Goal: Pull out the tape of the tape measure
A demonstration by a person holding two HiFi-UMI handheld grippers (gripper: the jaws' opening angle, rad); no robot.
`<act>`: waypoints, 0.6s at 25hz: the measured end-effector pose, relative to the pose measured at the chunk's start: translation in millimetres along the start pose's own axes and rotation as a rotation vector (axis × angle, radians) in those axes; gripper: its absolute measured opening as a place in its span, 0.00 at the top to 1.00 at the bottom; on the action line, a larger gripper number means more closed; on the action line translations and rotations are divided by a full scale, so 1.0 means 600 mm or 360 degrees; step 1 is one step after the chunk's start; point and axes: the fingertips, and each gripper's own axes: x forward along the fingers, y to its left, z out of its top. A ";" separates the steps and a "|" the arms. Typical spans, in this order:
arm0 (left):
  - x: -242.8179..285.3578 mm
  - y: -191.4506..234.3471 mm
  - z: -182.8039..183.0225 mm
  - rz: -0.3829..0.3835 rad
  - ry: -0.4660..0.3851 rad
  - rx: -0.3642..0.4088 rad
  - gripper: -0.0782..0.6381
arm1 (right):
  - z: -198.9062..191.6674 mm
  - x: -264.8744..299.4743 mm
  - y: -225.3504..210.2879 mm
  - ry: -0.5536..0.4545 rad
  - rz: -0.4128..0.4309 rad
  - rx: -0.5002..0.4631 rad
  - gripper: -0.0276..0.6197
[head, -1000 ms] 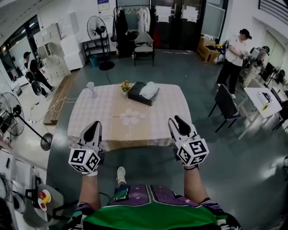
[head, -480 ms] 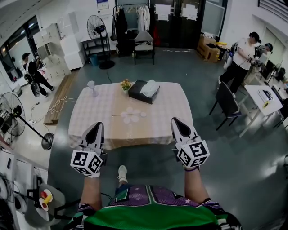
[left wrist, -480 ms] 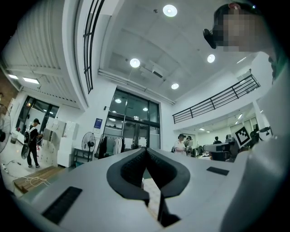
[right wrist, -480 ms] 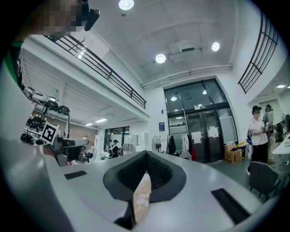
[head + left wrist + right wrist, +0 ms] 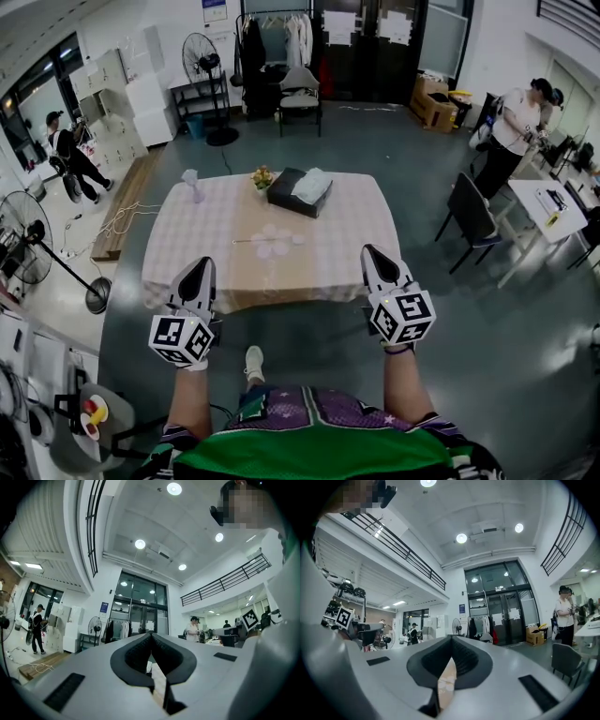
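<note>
My left claw and right claw both pinched closed, empty, hovering at the counter's near edge.

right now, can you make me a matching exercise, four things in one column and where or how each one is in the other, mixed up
1 tissue box
2 clear glass
3 dark chair
4 left tool

a shut, nothing in it
b far left corner of the table
c on the floor, right of the table
d far side of the table, beside the flowers

Pairs: 1-d, 2-b, 3-c, 4-a
</note>
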 end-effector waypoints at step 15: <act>0.003 -0.019 0.006 -0.0033 0.0017 0.0011 0.86 | 0.004 -0.009 -0.011 0.0000 -0.0020 -0.0002 0.95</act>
